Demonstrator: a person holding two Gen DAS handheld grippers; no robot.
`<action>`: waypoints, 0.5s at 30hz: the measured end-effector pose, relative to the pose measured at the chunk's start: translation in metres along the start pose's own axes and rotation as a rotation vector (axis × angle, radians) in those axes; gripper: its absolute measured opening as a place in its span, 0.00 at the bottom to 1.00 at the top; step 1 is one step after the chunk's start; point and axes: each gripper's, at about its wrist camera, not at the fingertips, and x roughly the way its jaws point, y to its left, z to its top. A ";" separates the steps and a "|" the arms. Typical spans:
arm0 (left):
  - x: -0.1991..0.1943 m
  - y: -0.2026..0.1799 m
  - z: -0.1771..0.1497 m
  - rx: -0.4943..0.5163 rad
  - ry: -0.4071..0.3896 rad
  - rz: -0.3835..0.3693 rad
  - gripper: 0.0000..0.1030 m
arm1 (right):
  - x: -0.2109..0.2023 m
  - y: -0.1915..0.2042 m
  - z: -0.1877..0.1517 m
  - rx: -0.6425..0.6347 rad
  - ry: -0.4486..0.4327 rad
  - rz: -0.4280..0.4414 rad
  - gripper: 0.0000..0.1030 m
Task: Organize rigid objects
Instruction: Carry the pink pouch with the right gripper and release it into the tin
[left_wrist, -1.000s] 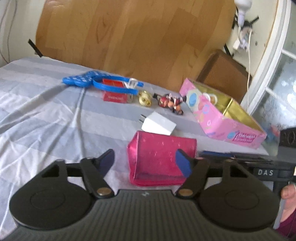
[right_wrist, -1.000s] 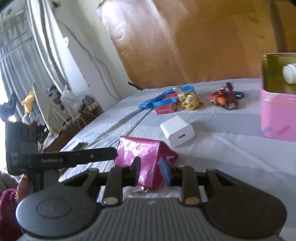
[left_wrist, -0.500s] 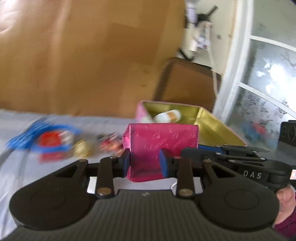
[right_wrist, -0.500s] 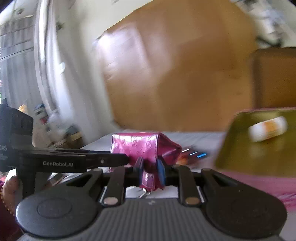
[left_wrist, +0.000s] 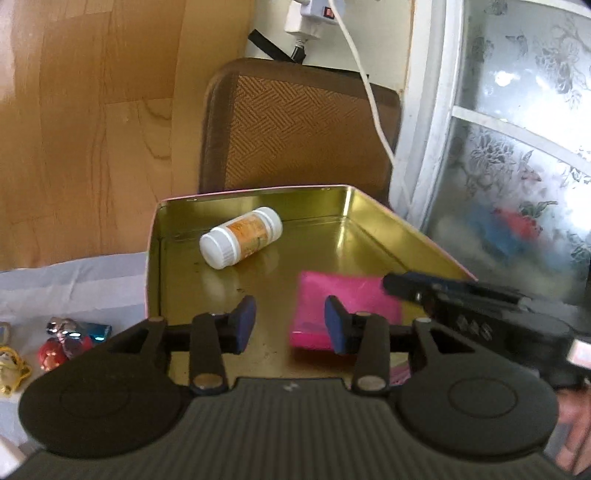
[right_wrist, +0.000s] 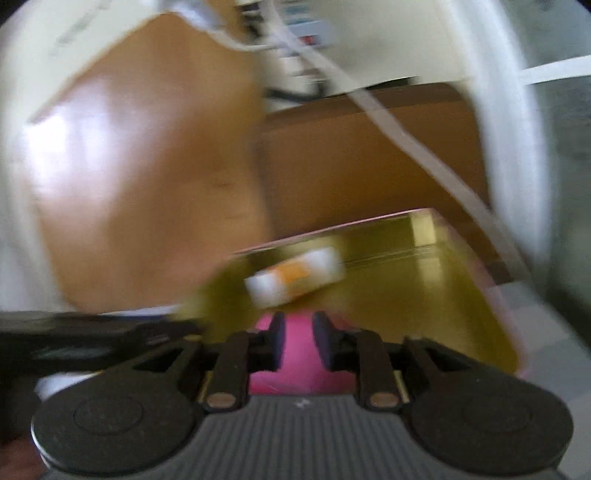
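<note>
A pink tin (left_wrist: 258, 192) with a gold inside stands open below both grippers. A white pill bottle (left_wrist: 242, 236) with an orange label lies on its side at the back of the tin. The pink pouch (left_wrist: 354, 295), blurred, is low inside the tin at the right. My left gripper (left_wrist: 290, 325) hovers over the tin floor, its jaws opening, with nothing between them; the pouch shows behind its right finger. My right gripper (left_wrist: 395, 284) reaches in from the right to the pouch's upper edge. In the blurred right wrist view, that gripper's (right_wrist: 298, 339) jaws are opening, the pouch (right_wrist: 297, 362) loose between and below them.
Small trinkets (left_wrist: 61, 343) lie on the grey striped sheet left of the tin. A brown woven chair back (left_wrist: 303, 122) stands right behind the tin, with a white cable (left_wrist: 369, 81) hanging over it. A frosted window (left_wrist: 517, 147) closes the right side, a wooden board (left_wrist: 92, 110) the left.
Both grippers carried the pink pouch from the sheet to the right, over the tin. The left jaws have let go of it, the right jaws have widened, and the pouch now sits low in the tin.
</note>
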 end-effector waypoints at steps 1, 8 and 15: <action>-0.004 0.002 0.000 -0.004 -0.003 -0.006 0.44 | 0.002 -0.004 -0.002 0.019 -0.016 -0.034 0.28; -0.061 0.031 -0.019 -0.062 -0.061 0.000 0.46 | -0.018 -0.005 0.002 0.056 -0.102 0.012 0.28; -0.142 0.090 -0.100 -0.095 0.005 0.215 0.46 | -0.063 0.037 0.007 -0.022 -0.126 0.173 0.28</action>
